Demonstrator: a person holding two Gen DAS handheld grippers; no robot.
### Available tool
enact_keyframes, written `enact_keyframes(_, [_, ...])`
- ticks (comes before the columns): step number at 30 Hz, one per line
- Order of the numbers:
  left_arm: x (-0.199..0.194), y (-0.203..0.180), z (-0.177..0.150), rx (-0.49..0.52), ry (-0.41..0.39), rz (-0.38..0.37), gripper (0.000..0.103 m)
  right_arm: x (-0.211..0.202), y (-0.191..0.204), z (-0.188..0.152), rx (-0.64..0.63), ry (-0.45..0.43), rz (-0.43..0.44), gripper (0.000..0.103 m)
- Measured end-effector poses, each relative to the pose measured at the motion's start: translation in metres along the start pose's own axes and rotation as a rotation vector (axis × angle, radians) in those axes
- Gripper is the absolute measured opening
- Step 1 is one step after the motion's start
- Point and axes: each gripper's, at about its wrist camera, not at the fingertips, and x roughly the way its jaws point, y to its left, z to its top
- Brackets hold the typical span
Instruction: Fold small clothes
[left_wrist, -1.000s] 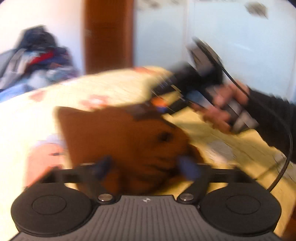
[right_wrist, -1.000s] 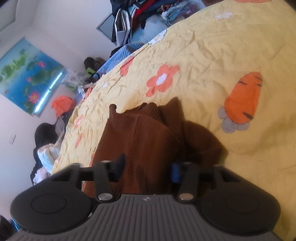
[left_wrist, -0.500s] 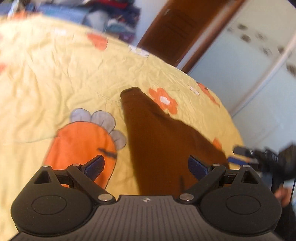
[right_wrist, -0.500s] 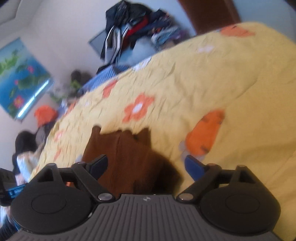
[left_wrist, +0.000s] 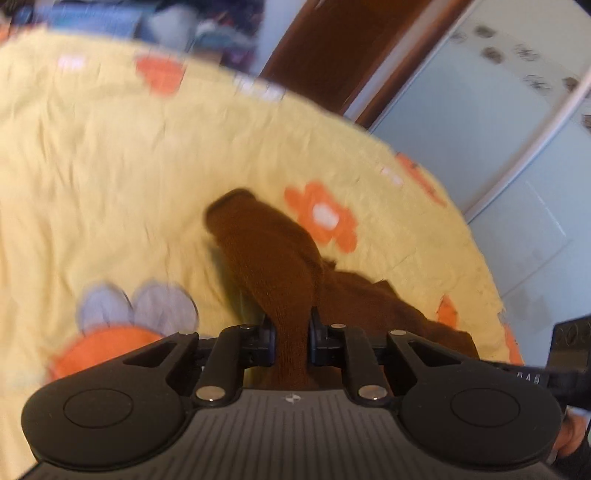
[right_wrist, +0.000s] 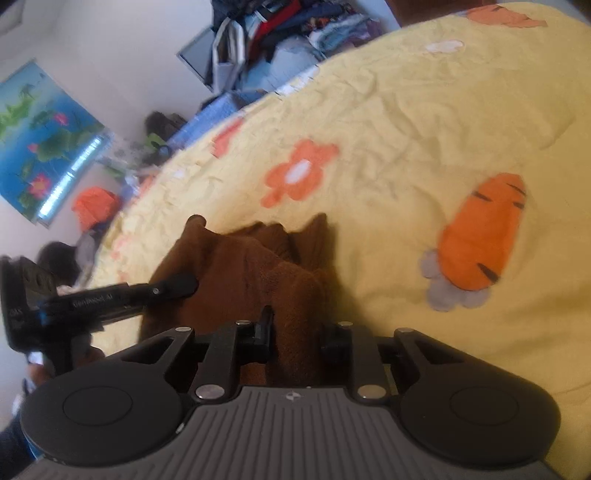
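Note:
A small brown knitted garment (left_wrist: 273, 266) lies on a yellow bedspread (left_wrist: 110, 155) with orange flowers and carrots. My left gripper (left_wrist: 291, 332) is shut on a raised fold of the garment, which stretches away from the jaws. My right gripper (right_wrist: 297, 332) is shut on another part of the same brown garment (right_wrist: 236, 273) near its edge. The left gripper (right_wrist: 173, 286) also shows in the right wrist view, its fingers resting on the garment's left side. The cloth hides the inner faces of both pairs of fingertips.
A pile of clothes (right_wrist: 280, 26) sits beyond the far edge of the bed. A brown door (left_wrist: 332, 48) and pale wardrobe panels (left_wrist: 498, 122) stand behind the bed. A blue lotus picture (right_wrist: 37, 136) hangs on the wall.
Half a second ago both grippers were open over the flat garment. Both have now closed on it, and the left one has lifted a fold.

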Motion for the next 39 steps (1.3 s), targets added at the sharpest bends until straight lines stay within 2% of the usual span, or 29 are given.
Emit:
enact_keyframes(2, [-0.015,0.003,0.011,0.045,-0.04,0.014,0.015,0.001,0.012,0.006,0.003,-0.027,0.047,0.027])
enact_keyframes(5, [-0.024,0.011,0.028,0.118,-0.111,0.126,0.016,0.017,0.03,0.019,0.002,-0.065,0.095,0.028])
enact_keyframes(7, [-0.025,0.014,0.031,0.195,-0.119,0.226,0.02,0.036,0.036,0.024,0.035,-0.05,0.065,0.042])
enact_keyframes(8, [-0.027,0.015,0.028,0.224,-0.101,0.26,0.021,0.043,0.039,0.026,0.048,-0.035,0.028,0.049])
enact_keyframes(9, [-0.035,0.014,0.022,0.263,-0.089,0.289,0.021,0.046,0.043,0.026,0.053,-0.027,0.002,0.061])
enact_keyframes(10, [-0.045,0.012,0.011,0.313,-0.095,0.312,0.021,0.041,0.047,0.023,0.046,-0.038,0.001,0.066])
enact_keyframes(11, [-0.059,0.006,-0.005,0.384,-0.118,0.328,0.026,0.032,0.05,0.019,0.032,-0.061,0.016,0.067])
enact_keyframes(13, [-0.087,-0.007,-0.045,0.542,-0.176,0.342,0.05,0.01,0.059,0.008,-0.021,-0.078,0.037,0.068])
enact_keyframes(14, [-0.101,-0.014,-0.067,0.618,-0.205,0.339,0.08,-0.002,0.064,0.002,-0.051,-0.076,0.048,0.068])
enact_keyframes(15, [-0.111,-0.021,-0.09,0.691,-0.244,0.325,0.09,-0.012,0.068,-0.004,-0.08,-0.067,0.057,0.068])
enact_keyframes(16, [-0.118,-0.028,-0.11,0.76,-0.271,0.311,0.09,-0.02,0.073,-0.011,-0.108,-0.054,0.064,0.068])
enact_keyframes(19, [-0.115,-0.044,-0.151,0.906,-0.239,0.312,0.09,-0.032,0.089,-0.03,-0.188,-0.001,0.07,0.067])
enact_keyframes(21, [-0.102,-0.049,-0.162,0.958,-0.216,0.35,0.089,-0.03,0.1,-0.042,-0.254,0.053,0.054,0.062])
enact_keyframes(23, [-0.089,-0.05,-0.162,0.963,-0.198,0.37,0.086,-0.019,0.105,-0.049,-0.287,0.103,0.011,0.056])
enact_keyframes(26, [-0.077,-0.048,-0.152,0.915,-0.137,0.338,0.056,0.0,0.102,-0.055,-0.291,0.144,-0.028,0.045])
enact_keyframes(27, [-0.072,-0.049,-0.152,0.919,-0.127,0.347,0.056,0.006,0.099,-0.057,-0.279,0.157,-0.033,0.04])
enact_keyframes(28, [-0.068,-0.049,-0.152,0.926,-0.131,0.362,0.054,0.011,0.096,-0.059,-0.269,0.168,-0.043,0.025])
enact_keyframes(29, [-0.065,-0.048,-0.151,0.929,-0.132,0.369,0.037,0.014,0.094,-0.062,-0.263,0.177,-0.038,0.017])
enact_keyframes(30, [-0.066,-0.047,-0.149,0.917,-0.136,0.379,0.021,0.014,0.094,-0.063,-0.252,0.183,-0.028,0.013])
enact_keyframes(31, [-0.069,-0.045,-0.144,0.891,-0.144,0.376,0.016,0.01,0.096,-0.065,-0.252,0.172,-0.019,0.012])
enact_keyframes(33, [-0.083,-0.037,-0.137,0.845,-0.149,0.34,0.012,-0.006,0.103,-0.067,-0.28,0.142,-0.002,0.011])
enact_keyframes(35, [-0.086,-0.025,-0.138,0.842,-0.123,0.34,0.011,-0.017,0.095,-0.071,-0.274,0.125,-0.021,0.01])
enact_keyframes(37, [-0.078,-0.017,-0.147,0.851,-0.085,0.367,0.01,-0.005,0.071,-0.083,-0.211,0.184,-0.041,0.005])
enact_keyframes(39, [-0.074,-0.019,-0.155,0.884,-0.104,0.403,0.01,-0.005,0.064,-0.089,-0.177,0.151,-0.001,0.006])
